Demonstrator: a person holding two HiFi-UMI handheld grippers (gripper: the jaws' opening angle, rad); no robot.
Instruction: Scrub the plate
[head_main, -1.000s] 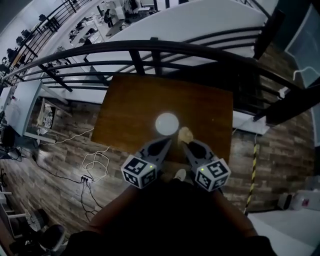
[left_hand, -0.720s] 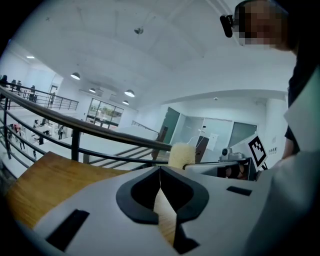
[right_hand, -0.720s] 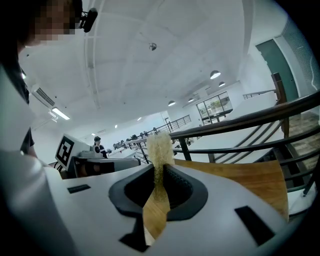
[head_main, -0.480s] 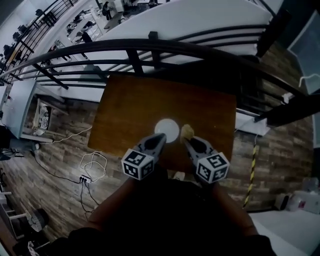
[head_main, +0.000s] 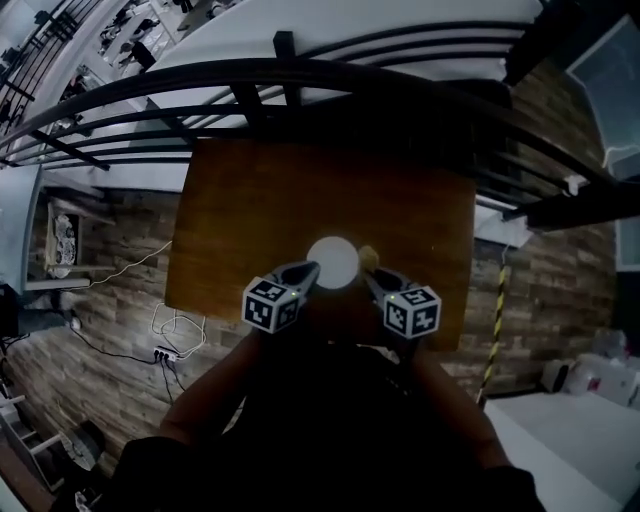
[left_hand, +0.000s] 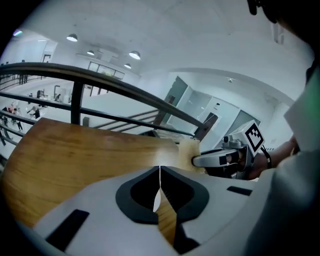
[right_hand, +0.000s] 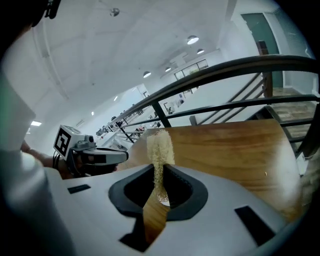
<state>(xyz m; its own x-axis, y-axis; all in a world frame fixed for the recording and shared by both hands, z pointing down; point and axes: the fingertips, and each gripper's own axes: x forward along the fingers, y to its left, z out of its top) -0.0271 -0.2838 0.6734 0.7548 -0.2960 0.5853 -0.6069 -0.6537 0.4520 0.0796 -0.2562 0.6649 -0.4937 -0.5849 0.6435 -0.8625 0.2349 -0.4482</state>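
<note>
Yellow sponge (head_main: 368, 257) in downtilted right gripper (head_main: 372, 277)

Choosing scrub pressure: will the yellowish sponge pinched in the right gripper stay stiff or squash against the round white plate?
Likely squashes: the yellowish porous sponge is pinched thin where the right gripper clamps it. Probably light too, standing up unsupported above the jaws.

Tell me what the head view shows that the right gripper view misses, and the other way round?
Only the head view: the white plate seen whole from above, and the plank floor with a white cable lying on it. Only the right gripper view: ceiling lights and, close up, the right gripper with its fingers pinching the sponge. Both: the wooden table, the dark railing, the sponge and the left gripper.
</note>
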